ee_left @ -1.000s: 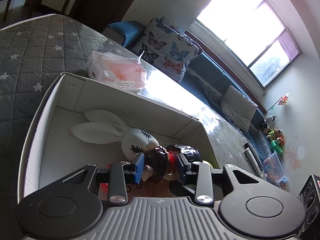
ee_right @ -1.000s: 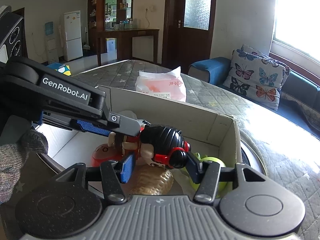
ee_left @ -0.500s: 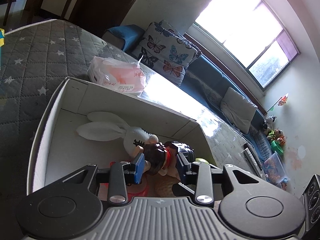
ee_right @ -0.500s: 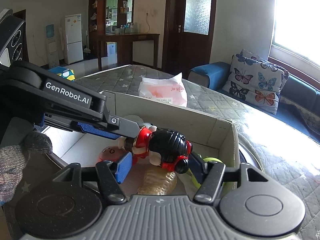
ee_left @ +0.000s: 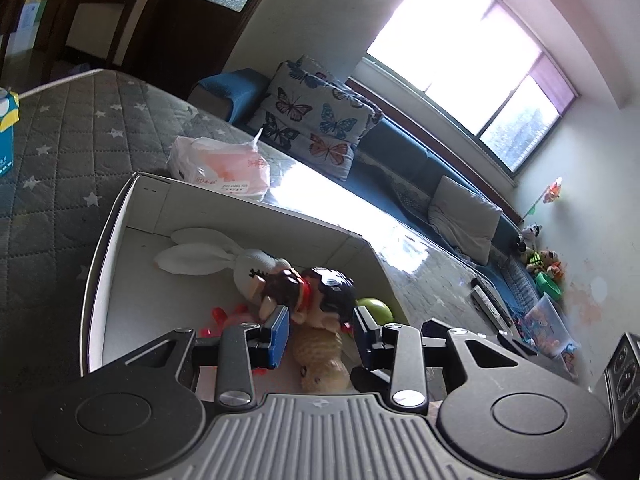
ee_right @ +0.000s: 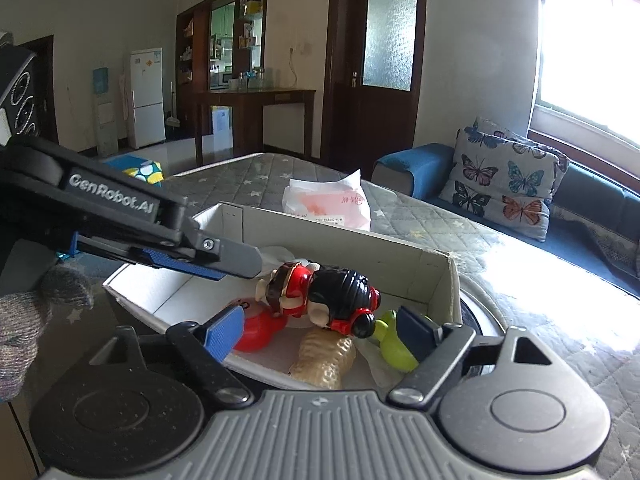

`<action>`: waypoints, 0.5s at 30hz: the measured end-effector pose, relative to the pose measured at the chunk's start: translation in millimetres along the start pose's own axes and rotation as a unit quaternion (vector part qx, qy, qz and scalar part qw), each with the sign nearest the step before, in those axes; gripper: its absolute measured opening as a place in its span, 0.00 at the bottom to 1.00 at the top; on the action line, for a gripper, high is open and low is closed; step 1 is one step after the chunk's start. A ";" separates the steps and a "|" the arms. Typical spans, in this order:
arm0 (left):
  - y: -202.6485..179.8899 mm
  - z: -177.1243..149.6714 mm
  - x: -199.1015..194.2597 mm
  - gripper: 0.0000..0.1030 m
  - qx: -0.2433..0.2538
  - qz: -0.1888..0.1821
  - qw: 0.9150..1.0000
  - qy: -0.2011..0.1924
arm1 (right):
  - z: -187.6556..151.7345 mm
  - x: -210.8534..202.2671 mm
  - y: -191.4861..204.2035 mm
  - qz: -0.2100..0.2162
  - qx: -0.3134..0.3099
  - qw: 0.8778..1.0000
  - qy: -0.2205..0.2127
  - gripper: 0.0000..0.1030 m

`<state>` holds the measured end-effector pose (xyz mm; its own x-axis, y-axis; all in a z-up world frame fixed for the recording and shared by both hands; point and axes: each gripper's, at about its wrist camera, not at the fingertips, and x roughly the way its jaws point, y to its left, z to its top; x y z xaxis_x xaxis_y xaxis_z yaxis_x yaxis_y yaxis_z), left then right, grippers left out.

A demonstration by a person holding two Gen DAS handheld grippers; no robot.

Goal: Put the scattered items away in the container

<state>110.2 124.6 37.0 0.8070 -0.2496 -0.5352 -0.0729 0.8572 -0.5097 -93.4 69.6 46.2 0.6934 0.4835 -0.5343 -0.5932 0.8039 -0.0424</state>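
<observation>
A white cardboard box [ee_left: 100, 248] [ee_right: 360, 240] stands on a grey star-quilted bed. Inside lie a black-haired doll in red [ee_left: 316, 292] [ee_right: 324, 296], a white rabbit plush [ee_left: 200, 256], a tan corn-like toy [ee_left: 320, 360] [ee_right: 324, 356], a red toy [ee_right: 256, 328] and a green toy [ee_left: 374, 307] [ee_right: 390, 344]. My left gripper [ee_left: 320, 330] is open just above the box, the doll lying free beyond its pads. My right gripper [ee_right: 320, 332] is open at the box's near rim. The left gripper's fingers [ee_right: 224, 256] reach over the box in the right wrist view.
A pink-and-white plastic bag [ee_left: 220, 166] [ee_right: 328, 204] lies on the bed behind the box. A blue-yellow carton [ee_left: 8, 128] stands at the left. A butterfly cushion [ee_left: 316, 124] and blue sofa lie beyond. A round device [ee_right: 476, 320] sits by the box's right wall.
My left gripper opened and let go of the doll, which now lies in the box on the other toys. Both grippers have drawn back a little.
</observation>
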 end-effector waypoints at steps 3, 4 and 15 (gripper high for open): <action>-4.8 -9.2 -10.9 0.36 0.006 -0.002 1.000 -0.003 | -3.0 -12.7 1.7 -0.006 -0.002 1.000 -0.007 0.89; -6.2 -12.0 -14.4 0.36 0.008 -0.003 1.000 -0.003 | -4.4 -16.6 2.7 -0.008 -0.004 1.000 -0.009 0.91; -17.1 -44.3 -40.6 0.36 0.036 0.026 0.999 -0.007 | -28.2 -51.9 15.1 -0.036 -0.009 0.999 -0.018 1.00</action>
<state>52.8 100.1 37.6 0.8110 -0.1975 -0.5507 -0.0734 0.8996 -0.4306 -149.8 46.9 49.4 0.7482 0.4376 -0.4987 -0.5484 0.8309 -0.0938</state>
